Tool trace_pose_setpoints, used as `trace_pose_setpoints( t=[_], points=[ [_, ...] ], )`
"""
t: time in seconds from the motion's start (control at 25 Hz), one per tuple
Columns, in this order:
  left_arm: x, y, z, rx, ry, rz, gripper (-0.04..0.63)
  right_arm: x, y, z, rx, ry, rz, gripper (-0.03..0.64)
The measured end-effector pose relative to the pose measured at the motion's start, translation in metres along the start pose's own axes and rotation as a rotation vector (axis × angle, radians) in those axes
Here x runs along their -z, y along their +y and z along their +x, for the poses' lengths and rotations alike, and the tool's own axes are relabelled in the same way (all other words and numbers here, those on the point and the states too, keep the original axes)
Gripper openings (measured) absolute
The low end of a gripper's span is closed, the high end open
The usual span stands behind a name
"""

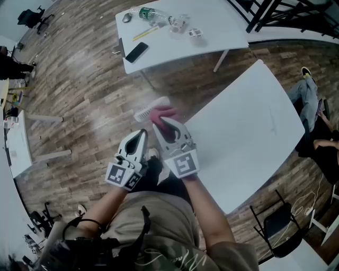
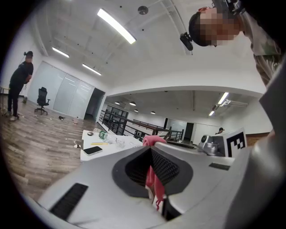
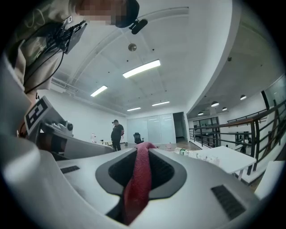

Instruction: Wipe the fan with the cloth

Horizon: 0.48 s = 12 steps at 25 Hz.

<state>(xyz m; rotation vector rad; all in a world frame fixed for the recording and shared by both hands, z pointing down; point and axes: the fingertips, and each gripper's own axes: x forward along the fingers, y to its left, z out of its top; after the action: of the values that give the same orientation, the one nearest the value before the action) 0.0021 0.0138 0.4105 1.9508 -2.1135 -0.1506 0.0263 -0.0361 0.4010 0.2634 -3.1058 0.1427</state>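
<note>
i'm pinching one pink cloth (image 1: pixel 162 113) with my two grippers: left gripper (image 1: pixel 141 133) clamping fully shut on it, right gripper (image 1: pixel 168 127) gripping a thick fold. one white fan (image 1: pixel 148 110) is showing at 10 o'clock, touching.

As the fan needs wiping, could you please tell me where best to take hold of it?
The fan is blurred, so tentatively: grip its bare left end, coming from the head view's left. It is a long ribbed bar, and the cloth covers its right end.

Near table (image 1: pixel 249 132): lying bare, offering open room.
Far table (image 1: pixel 217 24): carrying phone (image 1: pixel 136 52) and bottle (image 1: pixel 150 14), blocking passes.
Floor (image 1: pixel 79 95): opening wide leftward.
</note>
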Motion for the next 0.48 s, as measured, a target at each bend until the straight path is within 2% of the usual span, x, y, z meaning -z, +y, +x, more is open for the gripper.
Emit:
trace_pose_setpoints(
  t=[0.16,0.48],
  points=[
    [0.001,0.009,-0.006,-0.018,0.004,-0.009,0.02,0.01,0.005,0.014,-0.017,0.016,-0.025,0.078],
    [0.002,0.021,-0.017,-0.042,0.0,-0.001,0.02,0.013,-0.022,0.018,0.043,0.0,0.008,0.081]
  ],
)
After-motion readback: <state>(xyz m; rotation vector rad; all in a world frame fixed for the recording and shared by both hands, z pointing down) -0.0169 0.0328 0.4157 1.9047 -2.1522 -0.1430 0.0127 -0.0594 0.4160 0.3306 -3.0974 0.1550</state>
